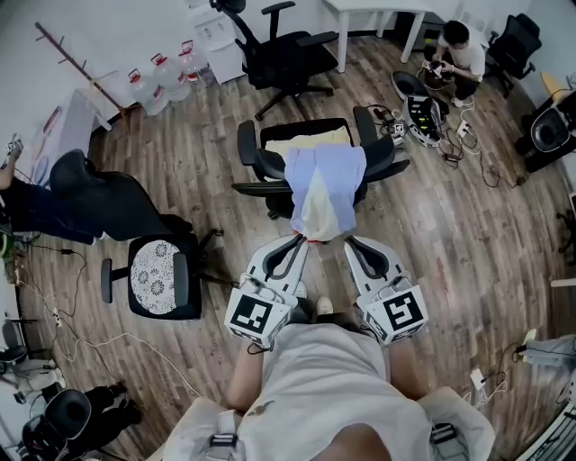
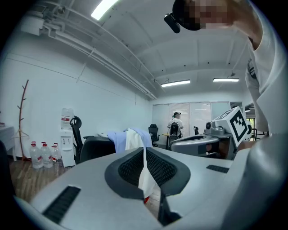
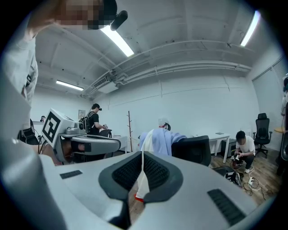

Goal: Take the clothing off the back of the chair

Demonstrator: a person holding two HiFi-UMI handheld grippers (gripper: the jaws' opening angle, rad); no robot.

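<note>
A light blue garment with a cream lining hangs over the back of a black office chair in the middle of the head view. Its lower hem, with a red trim, is stretched toward me. My left gripper is shut on the hem's left part, and my right gripper is shut on its right part. In the left gripper view, white cloth is pinched between the shut left gripper, with the garment beyond. The right gripper view shows the same pinch in the right gripper, and the garment on the chair.
A black chair with a patterned cushion stands at my left, with dark clothing piled on a seat behind it. Another black chair, water bottles and a white table are farther back. A crouching person and floor cables are at right.
</note>
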